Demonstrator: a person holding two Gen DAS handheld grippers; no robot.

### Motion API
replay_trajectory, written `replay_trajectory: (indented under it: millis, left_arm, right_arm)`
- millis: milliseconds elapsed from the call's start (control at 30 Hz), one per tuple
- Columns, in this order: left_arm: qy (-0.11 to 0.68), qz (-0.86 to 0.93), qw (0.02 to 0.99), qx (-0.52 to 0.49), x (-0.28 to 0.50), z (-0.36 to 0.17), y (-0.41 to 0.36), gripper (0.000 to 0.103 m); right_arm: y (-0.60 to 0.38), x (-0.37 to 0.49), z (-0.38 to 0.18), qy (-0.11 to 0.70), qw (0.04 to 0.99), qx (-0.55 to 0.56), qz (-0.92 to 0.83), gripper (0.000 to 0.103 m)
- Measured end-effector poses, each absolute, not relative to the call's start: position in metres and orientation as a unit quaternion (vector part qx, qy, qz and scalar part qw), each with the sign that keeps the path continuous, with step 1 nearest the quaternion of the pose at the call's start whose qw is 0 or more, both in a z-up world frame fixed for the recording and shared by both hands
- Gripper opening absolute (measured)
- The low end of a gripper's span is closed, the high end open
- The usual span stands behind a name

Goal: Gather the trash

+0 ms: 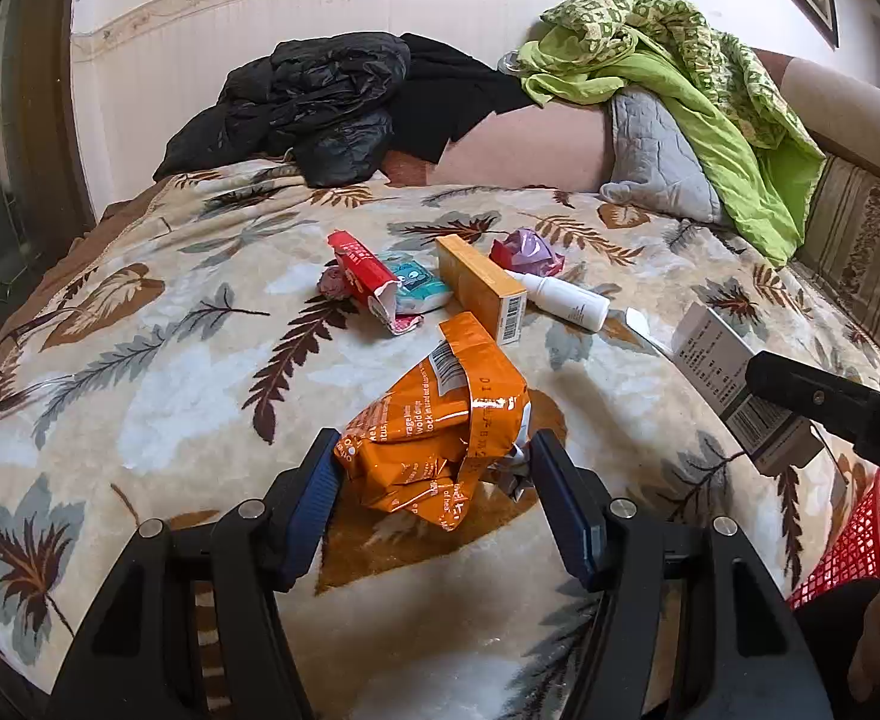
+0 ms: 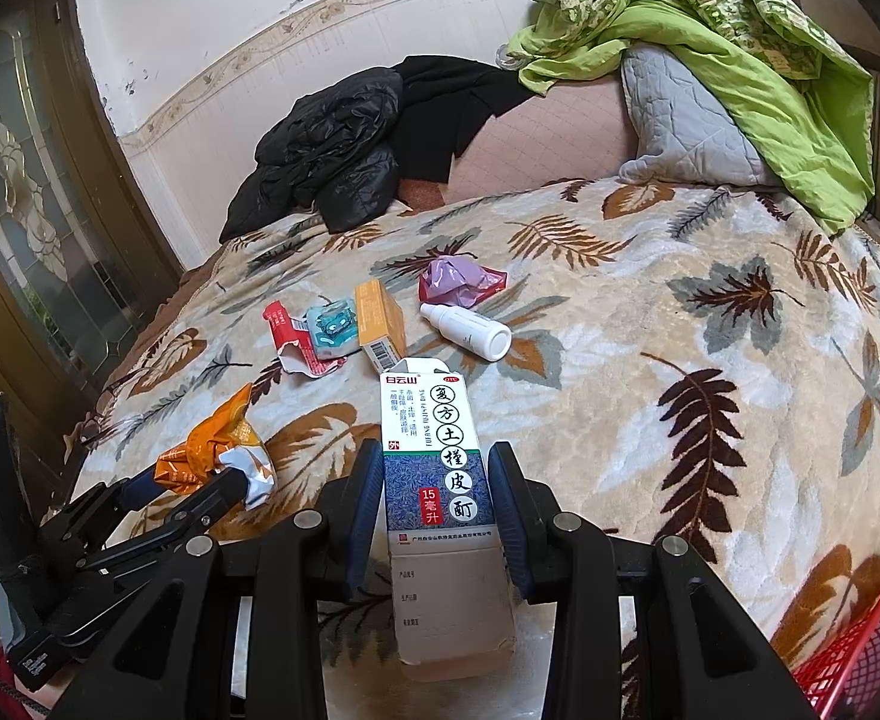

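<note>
My left gripper [image 1: 434, 468] is shut on a crumpled orange wrapper [image 1: 440, 420] just above the leaf-patterned blanket [image 1: 170, 372]; it also shows in the right wrist view [image 2: 212, 450]. My right gripper [image 2: 437, 480] is shut on a white and blue medicine box [image 2: 440, 468], also seen in the left wrist view [image 1: 733, 378]. Farther back on the blanket lie a red torn packet [image 1: 362, 276], a teal packet [image 1: 416, 288], an orange box [image 1: 481, 288], a white bottle [image 1: 565, 300] and a purple-red wrapper [image 1: 526, 252].
A red mesh basket [image 1: 859, 540] sits at the lower right edge of the bed, also in the right wrist view [image 2: 865, 654]. Black clothing [image 1: 320, 102], a grey cushion [image 1: 655, 150] and a green quilt [image 1: 709, 90] lie at the back. A wall is behind.
</note>
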State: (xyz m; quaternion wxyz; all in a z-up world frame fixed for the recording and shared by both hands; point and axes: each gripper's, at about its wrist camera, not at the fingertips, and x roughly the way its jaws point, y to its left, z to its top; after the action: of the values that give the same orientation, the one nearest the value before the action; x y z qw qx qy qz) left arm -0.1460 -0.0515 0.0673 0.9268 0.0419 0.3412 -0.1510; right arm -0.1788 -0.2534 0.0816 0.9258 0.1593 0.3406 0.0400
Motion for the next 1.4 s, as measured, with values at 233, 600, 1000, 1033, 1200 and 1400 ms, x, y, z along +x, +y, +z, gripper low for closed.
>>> replay_trajectory:
  millis: [233,600,1000,1033,1200,1400]
  left_arm:
    - [0.338,-0.159,0.926,0.048,-0.153,0.072,-0.056,0.063]
    - [0.339,-0.175,0.922,0.060,-0.166,0.079,-0.068,0.063]
    - [0.333,-0.296,0.893,0.070,-0.200,0.112,-0.119,0.063]
    - [0.333,-0.311,0.887,0.072,-0.204,0.115,-0.128,0.063]
    - [0.335,-0.408,0.845,0.087,-0.231,0.131,-0.185,0.063]
    - [0.382,-0.513,0.763,0.096,-0.268,0.125,-0.264,0.063]
  right_arm:
    - [-0.259,-0.184,0.083,0.336,0.927,0.165,0.034,0.039]
    - [-0.270,-0.206,0.087,0.332,0.923,0.191,0.033,0.039]
    - [-0.340,-0.283,0.103,0.309,0.912,0.270,-0.020,0.039]
    - [-0.350,-0.293,0.105,0.304,0.911,0.276,-0.034,0.039]
    - [-0.407,-0.350,0.106,0.288,0.900,0.309,-0.111,0.039]
    - [-0.456,-0.409,0.097,0.278,0.879,0.337,-0.188,0.039]
